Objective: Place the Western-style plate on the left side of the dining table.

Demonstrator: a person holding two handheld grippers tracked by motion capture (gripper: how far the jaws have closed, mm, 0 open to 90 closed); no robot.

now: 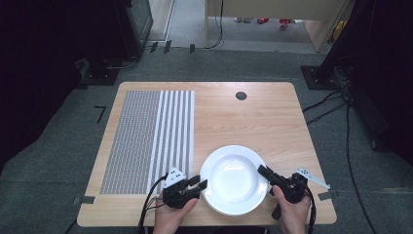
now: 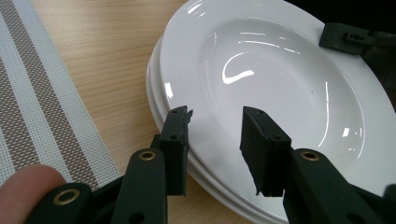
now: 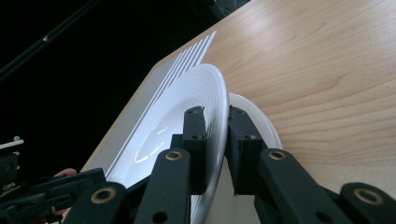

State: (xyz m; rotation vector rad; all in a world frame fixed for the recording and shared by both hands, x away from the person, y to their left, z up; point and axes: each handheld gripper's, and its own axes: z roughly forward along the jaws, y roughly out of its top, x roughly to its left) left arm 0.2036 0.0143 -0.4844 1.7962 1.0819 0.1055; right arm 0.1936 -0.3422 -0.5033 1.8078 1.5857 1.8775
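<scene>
A stack of white plates sits at the table's front middle, the top plate (image 1: 234,178) glossy and deep. My right gripper (image 1: 264,172) is shut on the top plate's right rim (image 3: 187,93). In the right gripper view that plate stands tilted up off the lower plate (image 3: 260,122). At the stack's left edge my left gripper (image 1: 200,184) is open. In the left gripper view its jaws (image 2: 217,116) stand apart over the top plate's near rim (image 2: 280,79), one jaw outside the rim and one above the plate, touching nothing that I can see.
A grey-and-white striped woven placemat (image 1: 146,136) covers the left part of the wooden table (image 1: 272,122). A small black round cap (image 1: 241,95) sits near the far edge. Cables and dark stands lie on the floor around the table.
</scene>
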